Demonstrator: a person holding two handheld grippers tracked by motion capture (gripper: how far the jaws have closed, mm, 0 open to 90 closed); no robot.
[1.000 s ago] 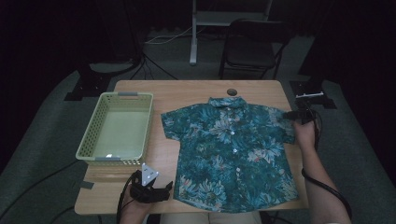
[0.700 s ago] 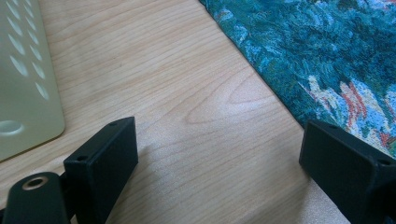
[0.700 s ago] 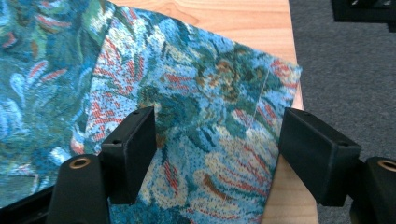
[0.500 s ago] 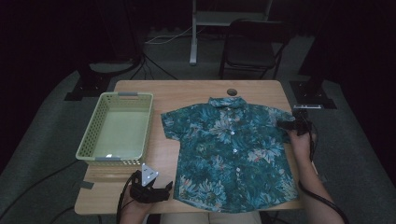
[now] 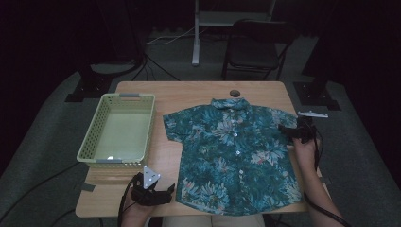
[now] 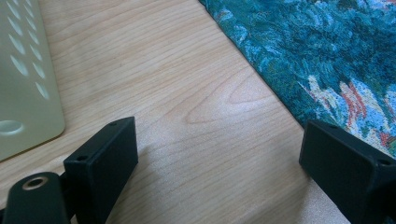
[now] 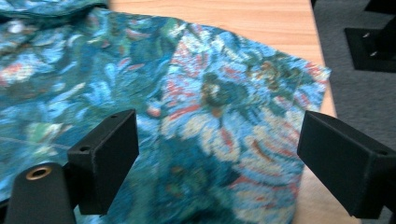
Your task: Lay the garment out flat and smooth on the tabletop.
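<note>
A short-sleeved teal shirt (image 5: 235,156) with a floral print is laid flat and face up on the wooden table (image 5: 189,92), its collar turned away from the person. The right hand-held gripper (image 5: 287,131) is seen at the shirt's sleeve on the person's right, held by a hand whose forearm enters from the bottom edge of the high view. Its jaws have just been opening and now stand wide apart; in the right gripper view the sleeve (image 7: 243,112) is spread directly ahead of and beneath them, with nothing clamped, and the sleeve's hem is seen just beyond the far jaw, where the table edge and the grey floor (image 7: 359,93) follow. The left hand-held gripper (image 5: 166,194) is rested low at the near edge of the table, just beside the shirt's lower hem corner. Its jaws are likewise held wide apart over bare wood, gripping nothing; in the left gripper view the shirt's edge (image 6: 327,60) runs diagonally ahead of one jaw, without being touched by it as far as can be told. A pale green perforated basket (image 5: 118,135) is placed beyond the left hand-held gripper, apart from the shirt, and its wall (image 6: 23,84) is seen near the other jaw.
</note>
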